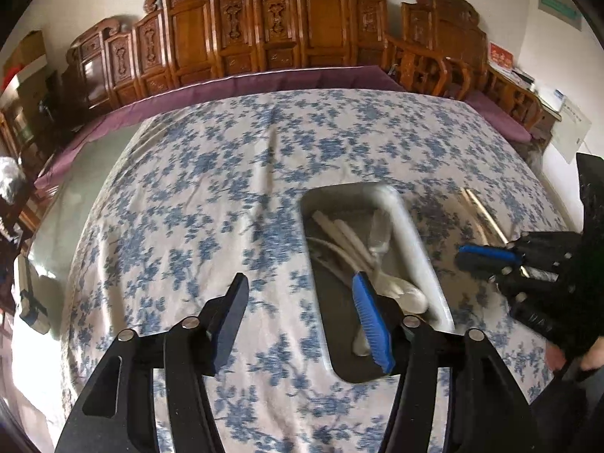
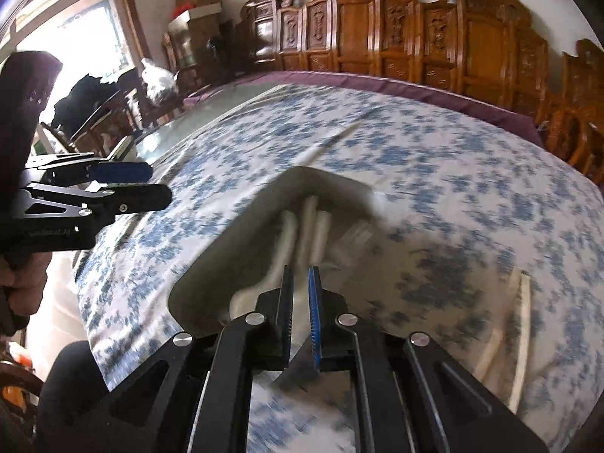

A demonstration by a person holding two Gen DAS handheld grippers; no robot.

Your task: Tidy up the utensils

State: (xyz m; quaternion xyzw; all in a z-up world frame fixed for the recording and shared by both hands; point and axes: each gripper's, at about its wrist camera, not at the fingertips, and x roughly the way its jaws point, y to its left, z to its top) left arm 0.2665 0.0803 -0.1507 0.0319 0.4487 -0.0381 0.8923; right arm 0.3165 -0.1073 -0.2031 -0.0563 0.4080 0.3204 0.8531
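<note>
No text legible: red sign and green wall plaque at far right too blurred to read; faint embossed lettering on left gripper body, undecipherable.

One grey tray is sitting on one blue-flowered tablecloth. Inside it, about three white utensils and one clear plastic fork are lying together, though blur is making the count uncertain. Two pale chopsticks are lying right of the tray.
</note>
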